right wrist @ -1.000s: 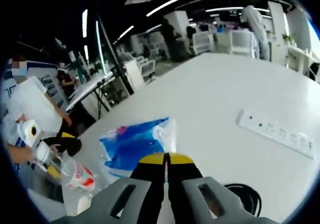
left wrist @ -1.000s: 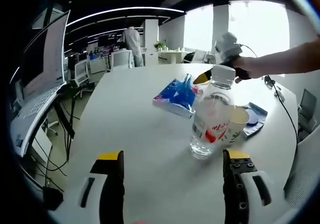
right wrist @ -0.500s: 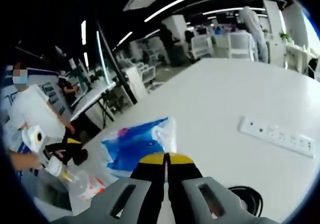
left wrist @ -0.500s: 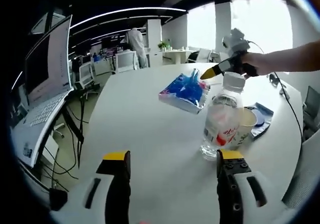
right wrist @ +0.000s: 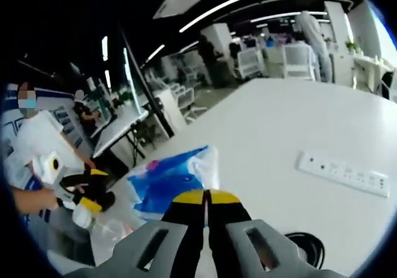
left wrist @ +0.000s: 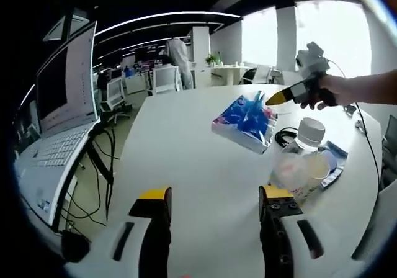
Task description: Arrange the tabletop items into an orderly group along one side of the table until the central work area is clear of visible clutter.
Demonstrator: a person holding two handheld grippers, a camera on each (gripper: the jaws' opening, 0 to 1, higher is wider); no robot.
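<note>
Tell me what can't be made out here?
- Clear plastic water bottle: in the left gripper view its base sits behind the left tongs.
- Paper cup: seen through the bottle, contents unclear.
- Blue plastic packet: in the right gripper view the shut right tongs cover its near edge; print too blurred to read.
- Black cable coil: cut off behind the tongs' body.

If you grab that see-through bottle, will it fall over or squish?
The bottle looks nearly empty, so it is probably light and tips easily. Its thin clear wall would likely dent if squeezed. It is round, so once down it may roll toward the blue packet.
</note>
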